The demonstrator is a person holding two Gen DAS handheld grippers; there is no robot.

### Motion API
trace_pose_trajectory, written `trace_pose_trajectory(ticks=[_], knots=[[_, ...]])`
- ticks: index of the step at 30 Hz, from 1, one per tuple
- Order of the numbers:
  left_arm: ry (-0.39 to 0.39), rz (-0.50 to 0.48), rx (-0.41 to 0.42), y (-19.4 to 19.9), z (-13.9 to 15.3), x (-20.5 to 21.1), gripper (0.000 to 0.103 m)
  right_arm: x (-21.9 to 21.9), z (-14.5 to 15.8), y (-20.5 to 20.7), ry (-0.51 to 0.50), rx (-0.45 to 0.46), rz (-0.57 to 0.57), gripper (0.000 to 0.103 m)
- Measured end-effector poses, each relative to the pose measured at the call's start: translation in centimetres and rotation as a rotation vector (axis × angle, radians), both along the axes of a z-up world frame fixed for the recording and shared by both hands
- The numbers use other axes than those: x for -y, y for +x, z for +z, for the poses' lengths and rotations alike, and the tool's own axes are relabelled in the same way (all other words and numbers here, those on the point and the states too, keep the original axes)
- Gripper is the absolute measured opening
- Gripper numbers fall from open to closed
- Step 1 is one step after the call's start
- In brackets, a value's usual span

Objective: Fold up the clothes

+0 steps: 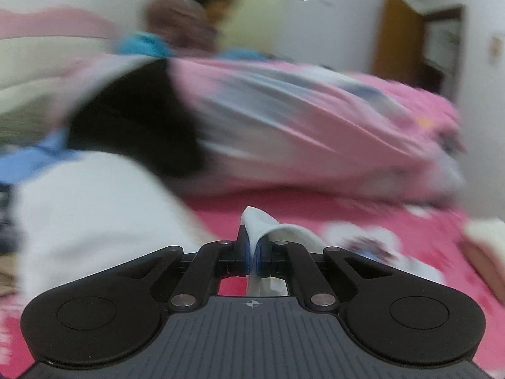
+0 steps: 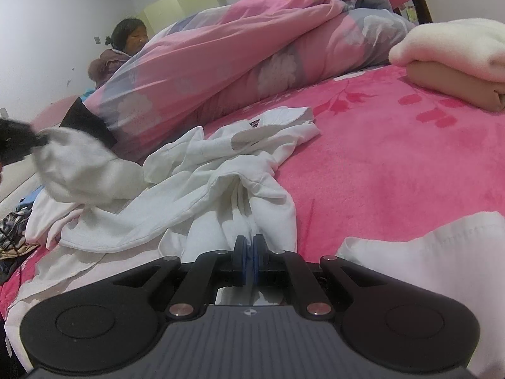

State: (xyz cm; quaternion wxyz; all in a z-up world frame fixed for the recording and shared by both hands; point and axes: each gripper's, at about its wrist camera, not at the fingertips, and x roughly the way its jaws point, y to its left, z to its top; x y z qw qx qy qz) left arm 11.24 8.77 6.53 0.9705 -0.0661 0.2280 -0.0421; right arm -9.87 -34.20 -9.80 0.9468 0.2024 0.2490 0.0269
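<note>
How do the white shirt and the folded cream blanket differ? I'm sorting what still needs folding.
The white shirt lies crumpled and spread out across the pink bedspread; the cream blanket is neatly folded and stacked on a tan folded piece. The shirt is thin and creased, the blanket thick and fluffy. The right gripper pinches the shirt; nothing holds the blanket. Both rest on the bedspread.

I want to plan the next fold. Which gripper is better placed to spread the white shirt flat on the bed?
Probably the right gripper. It pinches the white shirt near its crumpled bulk, in a sharp view. The left gripper holds only a small edge, and its view is blurred.
</note>
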Motion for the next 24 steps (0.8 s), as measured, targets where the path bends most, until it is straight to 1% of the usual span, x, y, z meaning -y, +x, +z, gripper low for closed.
trace_pose_trajectory(ticks=[2,3,4,5,6,7,8,10,12,14,16,17,18,19,20,21,22,23,24], knots=[[-0.018,0.11,-0.044,0.3,-0.7,-3.0,0.006,0.1,0.0,0.0,0.005,0.0,-0.001,0.004],[-0.028,0.165,-0.067,0.5,-1.1,-4.5,0.012,0.2,0.0,0.0,0.007,0.0,-0.001,0.004],[-0.04,0.193,-0.094,0.4,-1.6,-5.6,0.019,0.2,0.0,0.0,0.009,0.001,-0.001,0.004],[-0.048,0.209,-0.117,0.4,-2.2,-6.4,0.024,0.2,0.0,0.0,0.011,0.001,-0.002,0.004],[-0.054,0.213,-0.133,0.1,-2.8,-7.0,0.031,0.2,0.0,0.0,0.012,0.001,-0.003,0.004],[-0.06,0.217,-0.148,-0.1,-3.4,-7.6,0.035,0.3,0.0,0.0,0.013,0.001,-0.003,0.004],[-0.07,0.212,-0.153,-0.3,-3.8,-7.9,0.037,0.3,0.0,0.0,0.014,0.001,-0.004,0.004],[-0.098,0.2,-0.154,-1.0,-4.5,-8.5,0.05,0.3,0.0,0.0,0.015,0.0,-0.004,0.004],[-0.131,0.184,-0.141,-1.3,-4.5,-9.2,0.055,0.3,0.0,0.0,0.015,-0.002,-0.004,0.004],[-0.17,0.148,-0.125,-1.1,-4.3,-9.8,0.059,0.3,0.1,0.0,0.009,-0.009,-0.003,0.004],[-0.232,0.099,-0.119,-1.1,-4.1,-10.5,0.064,0.1,0.3,0.1,-0.005,-0.021,-0.003,0.004],[-0.253,0.067,-0.122,-1.2,-3.9,-10.6,0.065,0.0,0.4,0.2,-0.015,-0.027,-0.003,0.004],[-0.271,0.035,-0.126,-1.4,-3.8,-10.7,0.068,-0.3,0.6,0.3,-0.038,-0.038,-0.003,0.004],[-0.262,0.003,-0.131,-1.7,-3.5,-10.4,0.074,-0.7,0.9,0.5,-0.068,-0.052,-0.002,0.004],[-0.231,-0.035,-0.134,-2.0,-3.3,-9.9,0.078,-1.1,1.3,0.6,-0.101,-0.068,-0.001,0.005],[-0.187,-0.055,-0.132,-2.4,-3.5,-9.5,0.087,-1.6,1.7,0.7,-0.138,-0.085,0.002,0.007],[-0.14,-0.071,-0.129,-2.9,-3.7,-9.1,0.095,-2.1,2.2,0.8,-0.174,-0.103,0.006,0.014],[-0.094,-0.088,-0.126,-3.4,-4.0,-8.7,0.098,-2.6,2.6,0.9,-0.21,-0.121,0.009,0.02],[-0.048,-0.105,-0.123,-3.8,-4.2,-8.2,0.099,-3.1,3.1,1.0,-0.245,-0.138,0.013,0.034]])
